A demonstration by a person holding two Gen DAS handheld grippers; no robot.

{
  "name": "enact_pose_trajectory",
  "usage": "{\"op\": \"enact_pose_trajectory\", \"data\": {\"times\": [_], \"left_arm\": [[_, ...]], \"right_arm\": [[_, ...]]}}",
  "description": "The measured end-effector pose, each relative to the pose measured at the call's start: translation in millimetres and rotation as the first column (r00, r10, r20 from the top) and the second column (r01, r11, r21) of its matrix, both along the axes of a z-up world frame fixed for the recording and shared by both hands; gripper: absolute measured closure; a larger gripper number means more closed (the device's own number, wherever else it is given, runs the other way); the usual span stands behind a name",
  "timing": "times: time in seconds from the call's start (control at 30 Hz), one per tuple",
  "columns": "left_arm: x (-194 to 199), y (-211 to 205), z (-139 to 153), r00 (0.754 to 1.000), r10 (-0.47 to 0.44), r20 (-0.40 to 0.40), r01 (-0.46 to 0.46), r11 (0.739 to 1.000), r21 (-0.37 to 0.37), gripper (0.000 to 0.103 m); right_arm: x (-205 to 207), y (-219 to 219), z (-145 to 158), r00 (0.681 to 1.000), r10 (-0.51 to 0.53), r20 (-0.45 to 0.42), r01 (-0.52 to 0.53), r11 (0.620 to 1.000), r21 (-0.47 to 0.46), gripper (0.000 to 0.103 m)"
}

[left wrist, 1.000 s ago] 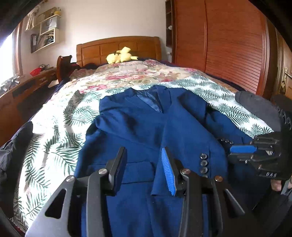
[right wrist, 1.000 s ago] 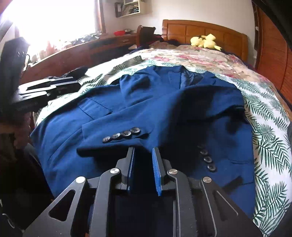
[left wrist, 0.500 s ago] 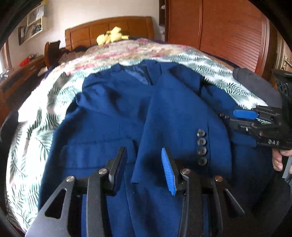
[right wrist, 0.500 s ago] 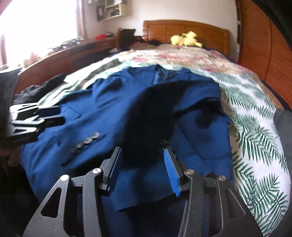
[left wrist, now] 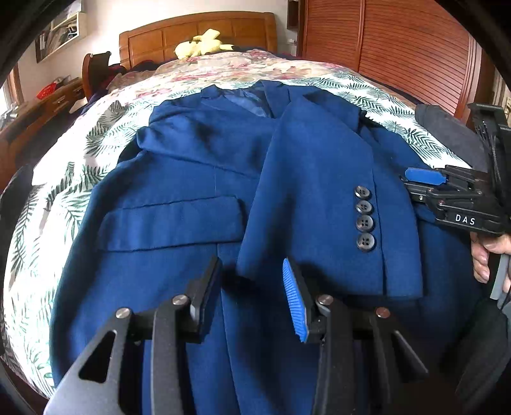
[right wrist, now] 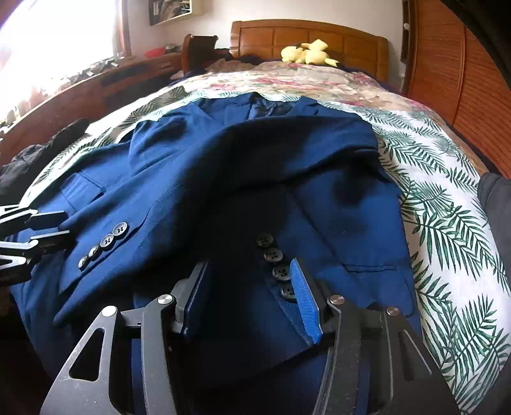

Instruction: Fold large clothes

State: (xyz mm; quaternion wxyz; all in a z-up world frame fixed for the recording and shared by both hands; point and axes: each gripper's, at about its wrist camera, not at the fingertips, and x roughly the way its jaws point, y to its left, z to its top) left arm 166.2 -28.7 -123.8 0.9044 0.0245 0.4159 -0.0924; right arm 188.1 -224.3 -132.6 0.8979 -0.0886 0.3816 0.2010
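Left wrist view: the left gripper hangs just over the near hem of a blue suit jacket, its two fingers spread apart with only cloth showing beneath the gap and nothing pinched. The jacket lies front up on a bed covered by a leaf-print sheet. One sleeve is folded across the chest, its cuff with four dark buttons just beyond the gripper. A flap pocket lies to the left of the sleeve. At the right edge, the right gripper reaches in over the jacket's side, a hand holding it. In the right wrist view the right gripper's jaws are opening, with the second sleeve's buttoned cuff between them, its cloth against the blue right pad. A dark garment lies at the bed's right edge. Farther off, a yellow plush toy rests by the wooden headboard, with a slatted wooden wardrobe to the right.
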Motion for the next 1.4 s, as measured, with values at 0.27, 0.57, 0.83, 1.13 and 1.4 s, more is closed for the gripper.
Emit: {"op": "enact_pose_trajectory", "data": {"times": [0.27,0.57,0.83,1.13,1.4], "left_arm": [[-3,-4,1,0.998,-0.057,0.007,0.057,0.998,-0.018,0.080],[-8,11,39,0.991,-0.025,0.129,0.022,0.999,0.025,0.103],[27,49,74,0.982,0.046,0.183,-0.058,0.997,0.060,0.103],[61,75,62,0.991,0.061,0.115,-0.070,0.995,0.076,0.103],[54,80,55,0.993,0.040,0.111,-0.045,0.998,0.038,0.102]], "right_arm": [[3,0,-2,1.000,-0.016,-0.004,0.016,1.000,-0.006,0.044],[6,-4,-1,1.000,-0.022,-0.015,0.022,1.000,0.012,0.043],[9,-6,2,0.999,-0.045,-0.009,0.045,0.998,0.041,0.043],[14,-2,-1,0.999,-0.054,-0.006,0.054,0.998,0.021,0.043],[14,0,-4,0.998,-0.057,0.000,0.057,0.998,0.013,0.043]]}}
